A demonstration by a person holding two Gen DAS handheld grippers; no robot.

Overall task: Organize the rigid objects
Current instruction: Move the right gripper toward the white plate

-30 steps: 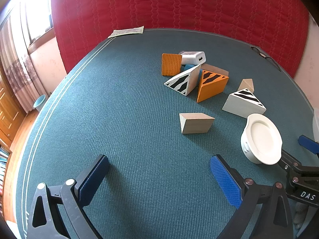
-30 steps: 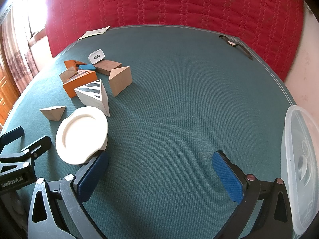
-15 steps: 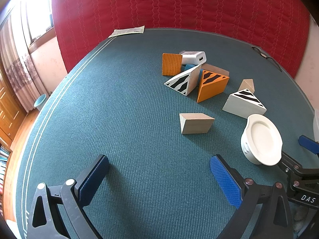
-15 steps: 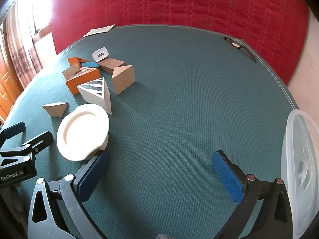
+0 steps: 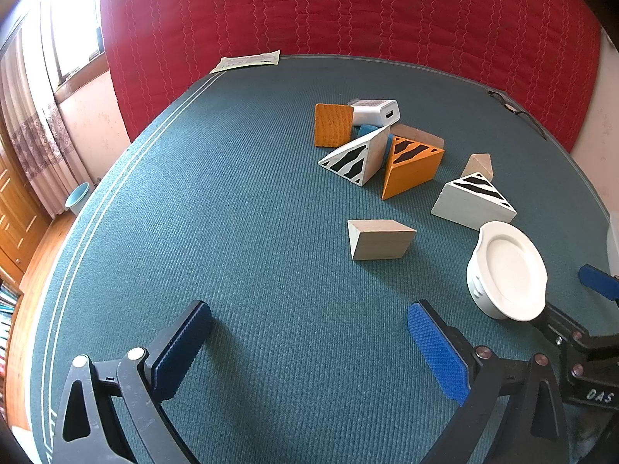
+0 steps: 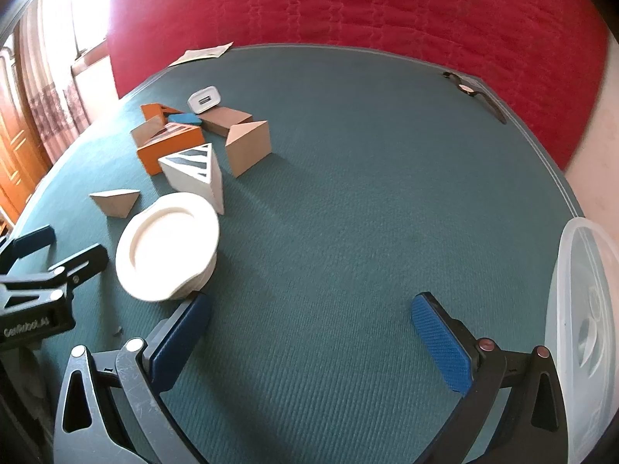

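Wooden wedges lie scattered on the teal mat: a plain one (image 5: 381, 239), a white striped one (image 5: 474, 203), an orange striped one (image 5: 412, 166), another white striped one (image 5: 354, 160) and an orange block (image 5: 332, 125). A white charger (image 5: 373, 112) sits behind them. A white dish (image 5: 506, 270) rests at the right. My left gripper (image 5: 307, 321) hangs open over bare mat, short of the plain wedge. My right gripper (image 6: 311, 309) is open too, its left finger (image 6: 185, 328) close beside the dish (image 6: 166, 245). The white striped wedge (image 6: 197, 174) stands just behind the dish.
A clear plastic container (image 6: 584, 328) stands at the right edge of the right wrist view. A wristwatch (image 6: 470, 91) and a paper sheet (image 5: 247, 61) lie at the mat's far rim. A red quilted backdrop rises behind. The left gripper (image 6: 50, 255) shows left of the dish.
The right wrist view has swung slightly, so the dish and blocks sit further right in it and look blurred. The left gripper has barely moved. Both stay open.
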